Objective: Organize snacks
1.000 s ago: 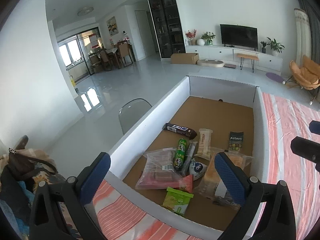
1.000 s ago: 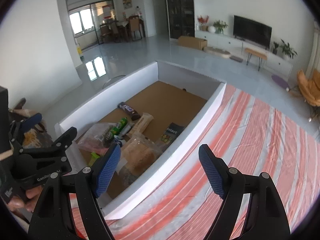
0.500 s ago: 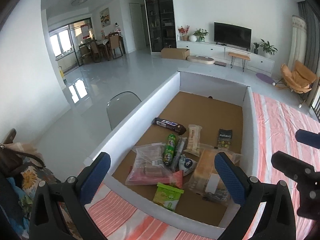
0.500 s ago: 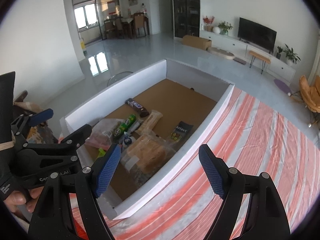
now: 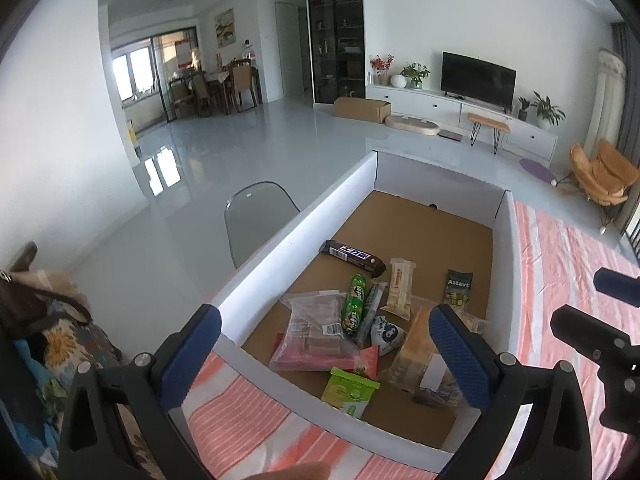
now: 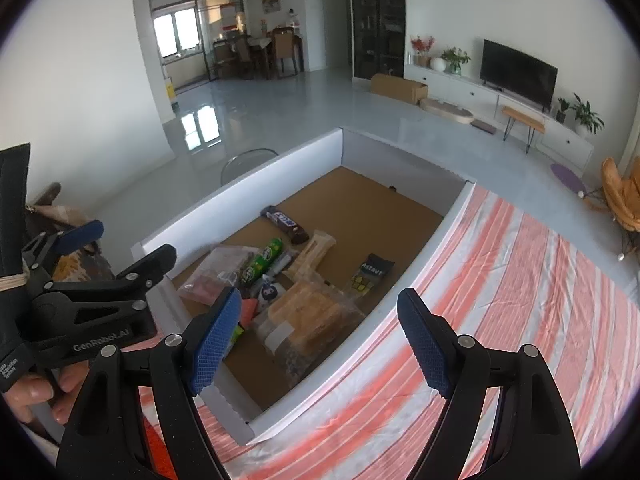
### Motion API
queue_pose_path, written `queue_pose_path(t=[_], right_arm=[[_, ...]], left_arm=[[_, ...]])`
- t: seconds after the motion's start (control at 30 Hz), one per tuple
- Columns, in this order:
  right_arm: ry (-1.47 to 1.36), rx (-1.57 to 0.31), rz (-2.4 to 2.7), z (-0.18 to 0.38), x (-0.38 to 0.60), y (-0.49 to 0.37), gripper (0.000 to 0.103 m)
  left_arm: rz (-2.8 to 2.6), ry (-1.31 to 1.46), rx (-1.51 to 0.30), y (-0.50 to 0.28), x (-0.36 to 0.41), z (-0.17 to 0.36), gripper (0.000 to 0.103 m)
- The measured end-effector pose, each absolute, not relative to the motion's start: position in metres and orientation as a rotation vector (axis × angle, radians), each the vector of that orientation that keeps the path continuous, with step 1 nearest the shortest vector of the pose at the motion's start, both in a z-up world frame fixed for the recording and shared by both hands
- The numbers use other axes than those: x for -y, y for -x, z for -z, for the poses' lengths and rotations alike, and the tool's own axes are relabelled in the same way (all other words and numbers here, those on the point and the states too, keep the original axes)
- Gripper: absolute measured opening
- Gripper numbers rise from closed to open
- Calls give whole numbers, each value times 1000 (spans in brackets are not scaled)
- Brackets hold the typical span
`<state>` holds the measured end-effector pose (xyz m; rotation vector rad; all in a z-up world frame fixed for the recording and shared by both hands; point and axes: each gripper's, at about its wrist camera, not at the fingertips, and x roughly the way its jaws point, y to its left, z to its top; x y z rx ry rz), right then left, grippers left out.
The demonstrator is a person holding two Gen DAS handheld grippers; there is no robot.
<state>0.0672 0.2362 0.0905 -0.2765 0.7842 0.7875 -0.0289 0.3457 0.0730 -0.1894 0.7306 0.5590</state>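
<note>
A wide box with white walls [image 5: 280, 256] and a brown cardboard floor holds the snacks. Inside lie a dark chocolate bar [image 5: 352, 256], a green candy tube [image 5: 354, 304], a wafer pack [image 5: 400, 288], a dark packet [image 5: 458, 288], a clear bag of pink wafers [image 5: 314, 332], a bagged bread loaf [image 6: 316, 316] and a green packet [image 5: 348, 390]. My left gripper [image 5: 324, 354] hovers open over the box's near end, holding nothing. My right gripper [image 6: 320, 334] stands open above the box's right wall [image 6: 400, 304], also with nothing in it.
A cloth with orange and white stripes [image 6: 520, 280] covers the table to the right of the box. A clear chair [image 5: 256, 212] stands beyond the left wall. A bag and flowered cloth [image 5: 40, 320] lie at far left. A hand [image 6: 32, 392] holds the left gripper.
Both grippers have drifted slightly back and up from the box, and the left one has rolled a little. Their jaws stayed wide. The snacks have not moved.
</note>
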Motion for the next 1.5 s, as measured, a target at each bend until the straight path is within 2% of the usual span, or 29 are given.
queue_pose_path(t=[1.5], right_arm=[[293, -833, -804, -89, -240, -67, 83]], left_arm=[[-602, 171, -726, 36, -343, -84, 103]])
